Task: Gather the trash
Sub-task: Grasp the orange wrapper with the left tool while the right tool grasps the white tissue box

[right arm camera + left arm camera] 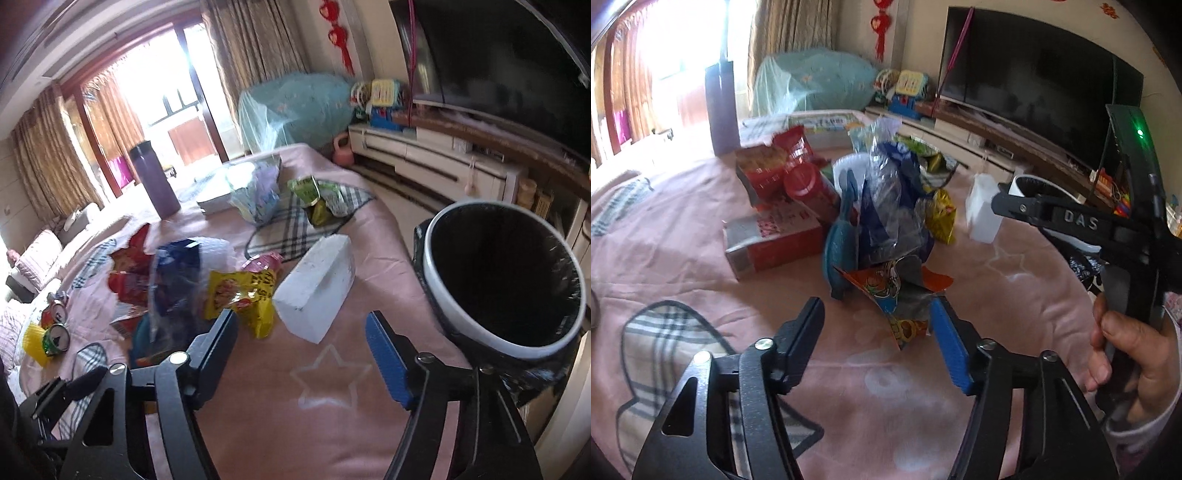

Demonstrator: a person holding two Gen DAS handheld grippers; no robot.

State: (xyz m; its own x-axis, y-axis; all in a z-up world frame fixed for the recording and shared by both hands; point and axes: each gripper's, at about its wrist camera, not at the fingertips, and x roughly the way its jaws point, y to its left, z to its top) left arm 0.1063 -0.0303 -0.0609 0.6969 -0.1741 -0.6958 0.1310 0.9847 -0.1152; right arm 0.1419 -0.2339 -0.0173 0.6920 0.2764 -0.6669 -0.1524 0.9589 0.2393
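Left gripper (877,334) hangs with jaws spread and nothing pinched, just short of the crumpled orange snack wrapper (899,295) at the near end of the trash heap on the pink bedspread (701,266). Better to close low on the wrapper's crinkled edge, since it will likely slip. Right gripper (301,345) is likewise parted and empty, the white foam block (316,288) just ahead. Only the right view shows the black-lined white-rimmed bin (506,284) at the spread's right edge and what seem crushed cans (55,330) far left.
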